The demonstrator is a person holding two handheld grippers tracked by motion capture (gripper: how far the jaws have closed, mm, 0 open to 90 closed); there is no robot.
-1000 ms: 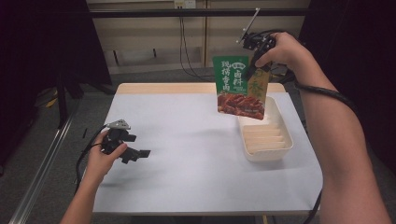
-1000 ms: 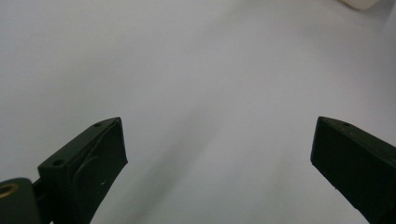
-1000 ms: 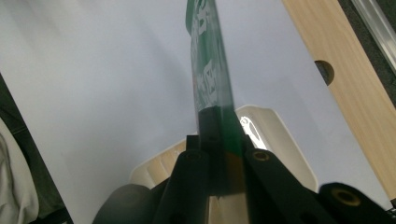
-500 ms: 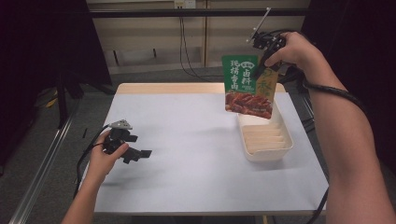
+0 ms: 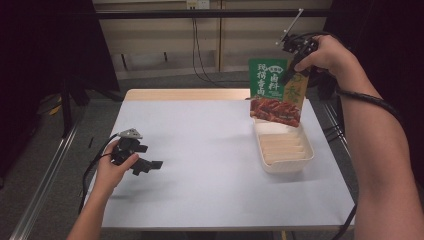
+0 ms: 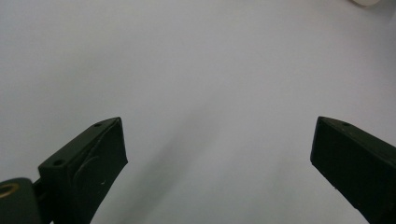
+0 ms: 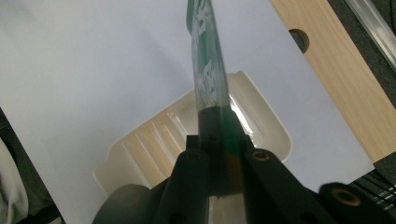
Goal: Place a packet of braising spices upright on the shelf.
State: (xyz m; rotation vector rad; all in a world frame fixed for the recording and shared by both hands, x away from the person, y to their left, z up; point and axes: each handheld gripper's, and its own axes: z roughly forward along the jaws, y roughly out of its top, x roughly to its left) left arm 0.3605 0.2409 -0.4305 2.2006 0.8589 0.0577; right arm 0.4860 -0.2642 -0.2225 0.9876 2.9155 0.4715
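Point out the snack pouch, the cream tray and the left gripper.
snack pouch (image 5: 276, 92), high view, middle of its printed front.
cream tray (image 5: 285, 167), high view, its near rim.
left gripper (image 5: 150, 166), high view, between its jaw tips.

The food pouch (image 5: 276, 90) is glossy printed plastic; the cream tray (image 5: 285, 150) smooth plastic; the bench (image 5: 200, 165) matt white, with bare wood at its far edge.

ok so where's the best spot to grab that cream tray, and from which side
Take the cream tray by its near short rim, coming down from above on the person's side. Its rim flares outward and suits thin jaws, and that end is bare, while the green pouch, clamped in the right hand-held gripper, hangs over the far end.
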